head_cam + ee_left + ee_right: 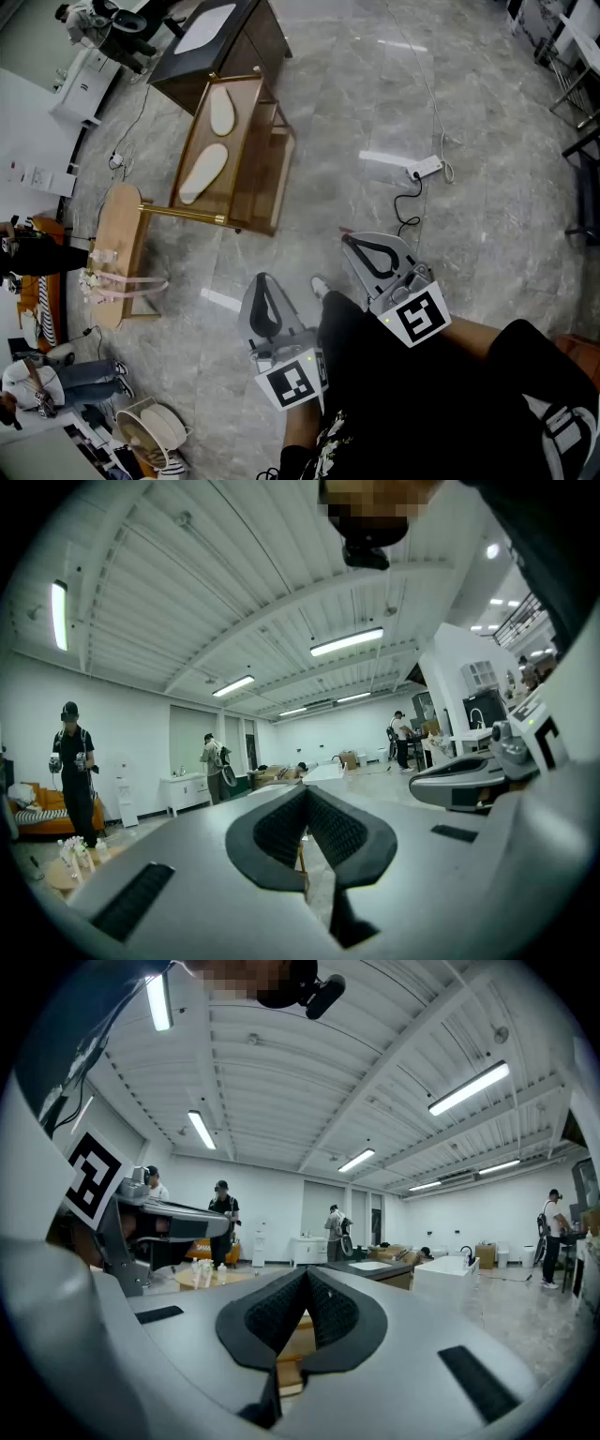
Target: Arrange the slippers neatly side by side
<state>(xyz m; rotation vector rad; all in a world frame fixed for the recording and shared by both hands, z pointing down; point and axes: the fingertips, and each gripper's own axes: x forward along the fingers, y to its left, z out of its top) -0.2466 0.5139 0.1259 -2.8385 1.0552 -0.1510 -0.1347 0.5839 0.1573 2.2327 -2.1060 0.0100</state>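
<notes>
Slippers (203, 173): two pale cream, flat, long-oval soft ones, lying on top of the brown wooden rack (247, 136), well apart from both tongs.

They lie roughly end to end, the farther one (221, 111) slightly turned against the nearer, so not yet side by side. Left gripper (264, 298) and right gripper (370, 253) are held level close to the person's body, jaws pressed together with nothing between them. Risks, as judged: the slippers look thin and lie flat, so jaws coming in shut or at too shallow an angle would push one along the smooth wood and off the rack's edge rather than take hold. The white power strip (427, 169) and its cable lie on the floor nearby, which could catch a foot.
</notes>
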